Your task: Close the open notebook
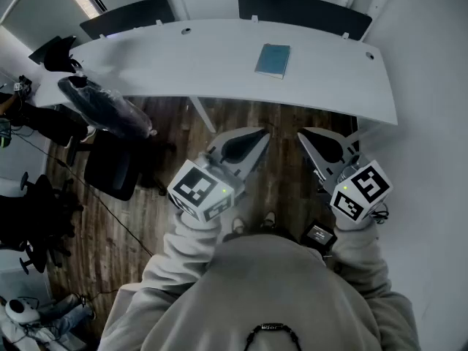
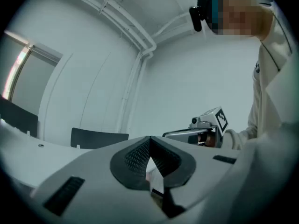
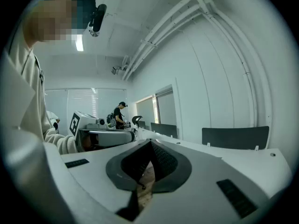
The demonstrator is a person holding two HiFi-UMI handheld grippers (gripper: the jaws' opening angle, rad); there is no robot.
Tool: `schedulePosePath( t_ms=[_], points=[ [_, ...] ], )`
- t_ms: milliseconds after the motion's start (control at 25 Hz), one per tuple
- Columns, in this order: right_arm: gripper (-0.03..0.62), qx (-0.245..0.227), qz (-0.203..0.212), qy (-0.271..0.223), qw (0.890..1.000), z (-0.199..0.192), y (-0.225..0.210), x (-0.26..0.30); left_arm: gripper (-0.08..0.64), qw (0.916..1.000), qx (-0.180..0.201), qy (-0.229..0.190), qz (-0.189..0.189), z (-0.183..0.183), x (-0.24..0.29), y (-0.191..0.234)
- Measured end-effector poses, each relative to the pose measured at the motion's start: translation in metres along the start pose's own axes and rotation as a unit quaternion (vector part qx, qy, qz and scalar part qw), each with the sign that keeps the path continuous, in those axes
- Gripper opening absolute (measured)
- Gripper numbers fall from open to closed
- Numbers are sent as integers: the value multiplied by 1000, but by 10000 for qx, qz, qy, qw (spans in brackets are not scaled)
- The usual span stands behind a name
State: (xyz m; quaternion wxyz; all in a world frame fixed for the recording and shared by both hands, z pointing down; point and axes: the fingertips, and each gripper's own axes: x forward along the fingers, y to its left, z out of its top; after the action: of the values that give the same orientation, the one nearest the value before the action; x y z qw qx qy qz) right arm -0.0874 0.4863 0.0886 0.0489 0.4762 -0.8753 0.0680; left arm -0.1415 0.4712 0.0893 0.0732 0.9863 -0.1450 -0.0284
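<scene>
Long white table (image 1: pixel 183 57), dark wood floor (image 1: pixel 168 123), black office chairs (image 1: pixel 110 168) (one plastic-wrapped), white walls (image 3: pixel 210 87), ceiling pipes (image 3: pixel 161 31)

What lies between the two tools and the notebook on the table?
Nothing stands there. The head view shows only bare table from the notebook to the near edge, then wood floor under the left tool and right tool.

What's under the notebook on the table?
Only the white table shows around the notebook, which lies flat on it. Anything beneath its cover is hidden.
</scene>
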Motion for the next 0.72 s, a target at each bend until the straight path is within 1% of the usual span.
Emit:
schedulePosePath(
  t_ms=[120, 240, 400, 480, 560, 720],
  points=[
    [20, 130, 2, -53, 9999, -2, -8, -7, 2, 9999, 63, 16, 87, -2, 5, 0],
    [20, 239, -84, -170, 9995, -1, -21, -17, 2, 9998, 45, 11, 194, -2, 11, 1],
    [20, 206, -98, -218, 9995, 1, -37, -27, 2, 9983, 193, 162, 527, -3, 21, 10],
    [20, 215, -85, -246, 9994, 2, -42, -29, 2, 9987, 81, 87, 493, -1, 23, 9],
    [20, 277, -45, -294, 9992, 3, -45, -31, 2, 9989, 65, 49, 470, 0, 26, 7],
    [20, 560, 141, -508, 9970, 13, -51, -38, 2, 9993, 46, -56, 370, 10, 39, 1]
  ],
)
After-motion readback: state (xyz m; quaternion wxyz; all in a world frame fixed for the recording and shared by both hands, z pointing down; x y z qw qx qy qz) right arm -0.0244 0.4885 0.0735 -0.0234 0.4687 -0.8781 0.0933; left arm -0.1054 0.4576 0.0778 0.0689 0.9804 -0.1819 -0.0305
